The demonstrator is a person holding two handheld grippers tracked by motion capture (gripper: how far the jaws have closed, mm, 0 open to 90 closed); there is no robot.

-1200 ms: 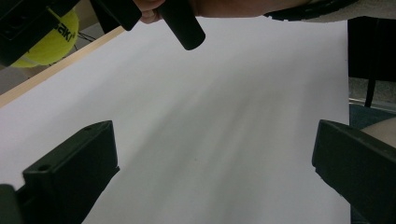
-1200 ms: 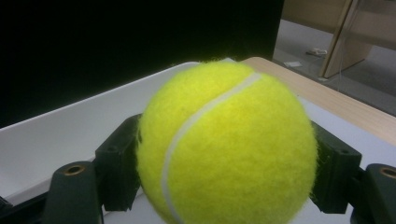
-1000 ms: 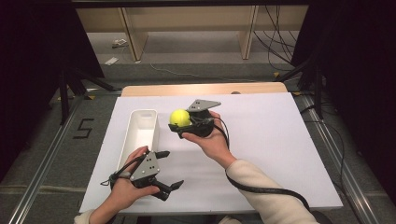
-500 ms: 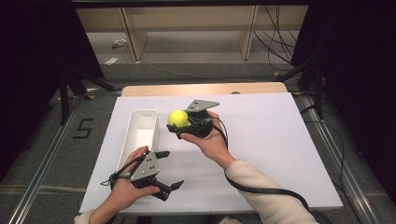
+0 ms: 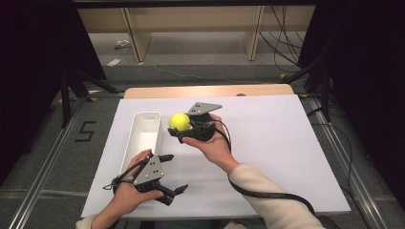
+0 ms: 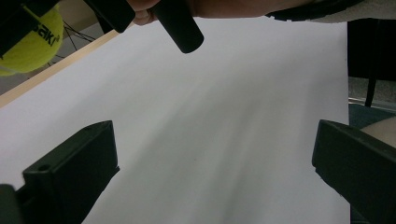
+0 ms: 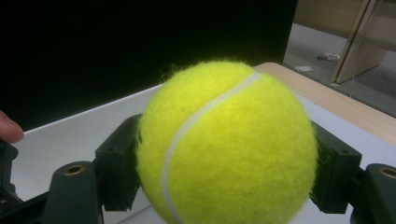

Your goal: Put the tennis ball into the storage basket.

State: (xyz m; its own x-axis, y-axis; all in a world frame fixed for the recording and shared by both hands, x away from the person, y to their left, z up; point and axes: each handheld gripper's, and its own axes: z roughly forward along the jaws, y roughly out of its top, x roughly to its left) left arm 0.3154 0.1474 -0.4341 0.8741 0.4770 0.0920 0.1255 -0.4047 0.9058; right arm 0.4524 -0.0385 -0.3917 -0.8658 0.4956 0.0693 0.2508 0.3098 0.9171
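While ball [image 7: 229,144] seam faces its hand-held gripper [image 7: 224,163], overhead reveals tray [image 5: 143,136].

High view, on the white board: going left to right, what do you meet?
White tray → left gripper, jaws open and empty → tennis ball → right gripper shut on that ball, held by the right hand → bare white board.
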